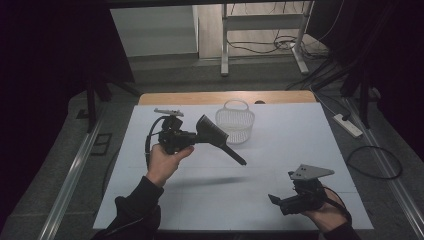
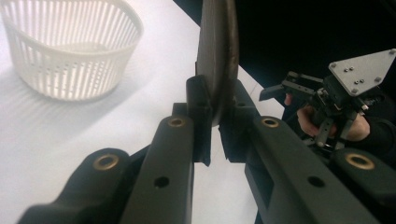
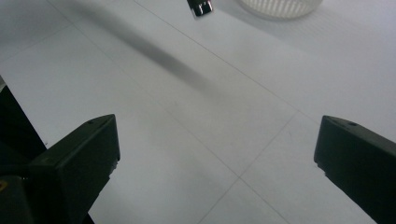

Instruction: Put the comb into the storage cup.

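The left gripper (image 1: pixel 196 136) clamps a black long-handled plastic brush (image 1: pixel 216 137) aloft beside the white slotted plastic basket (image 1: pixel 235 125); the right gripper (image 1: pixel 276 201) waits wide open, empty; next, lowering the brush into the basket

Table (image 1: pixel 310 150): rectangular, white matte top marked with faint thin grid lines; a strip of bare wood shows along its 12 o'clock edge; grey floor (image 1: pixel 240 77) around it. Lying directly on it: one white slatted plastic basket (image 1: pixel 235 122) with a hoop handle, upright, standing toward 12 o'clock of the table's middle, near the far edge; it throws a soft shadow on the white surface
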The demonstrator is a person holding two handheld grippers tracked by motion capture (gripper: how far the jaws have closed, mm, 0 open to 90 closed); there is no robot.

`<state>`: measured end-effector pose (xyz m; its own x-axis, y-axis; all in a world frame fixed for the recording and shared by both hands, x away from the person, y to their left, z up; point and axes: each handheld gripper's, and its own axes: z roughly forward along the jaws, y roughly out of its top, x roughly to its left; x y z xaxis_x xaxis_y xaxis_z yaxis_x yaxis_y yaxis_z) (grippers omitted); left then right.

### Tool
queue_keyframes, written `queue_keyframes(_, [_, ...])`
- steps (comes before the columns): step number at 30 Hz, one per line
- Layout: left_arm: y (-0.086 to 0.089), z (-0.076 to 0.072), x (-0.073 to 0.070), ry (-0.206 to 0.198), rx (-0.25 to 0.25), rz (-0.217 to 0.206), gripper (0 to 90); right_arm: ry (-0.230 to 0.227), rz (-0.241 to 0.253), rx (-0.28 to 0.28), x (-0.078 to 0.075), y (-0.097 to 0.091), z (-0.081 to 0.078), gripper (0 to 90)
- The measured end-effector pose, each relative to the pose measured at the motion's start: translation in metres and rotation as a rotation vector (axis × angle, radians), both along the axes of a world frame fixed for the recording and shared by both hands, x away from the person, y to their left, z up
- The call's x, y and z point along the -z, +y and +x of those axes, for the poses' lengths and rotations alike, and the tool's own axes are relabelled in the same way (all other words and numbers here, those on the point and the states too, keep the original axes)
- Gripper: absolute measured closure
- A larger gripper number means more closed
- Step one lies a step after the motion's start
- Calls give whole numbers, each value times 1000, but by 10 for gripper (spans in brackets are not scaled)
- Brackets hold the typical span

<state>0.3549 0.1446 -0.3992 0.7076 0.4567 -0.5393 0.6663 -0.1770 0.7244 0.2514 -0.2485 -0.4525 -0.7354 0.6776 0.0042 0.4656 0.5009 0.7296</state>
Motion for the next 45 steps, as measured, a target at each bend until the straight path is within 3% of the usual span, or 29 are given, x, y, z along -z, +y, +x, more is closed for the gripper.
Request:
queue_keyframes(15, [5,14,-17,-34,-35,29,833,29,-23,80,1,-20,-10,0])
queue_keyframes(25, [10,23,-26,-44,-62,24,833,52,-42,140,2,-39,-19,0])
queue_keyframes(32, [10,29,-32,-51,-69,30,833,52,-29,194,-2,-51,-25,0])
queue_keyframes(45, [13,43,-40,-52,-113,35,834,78,-26,225,-4,-57,-28,0])
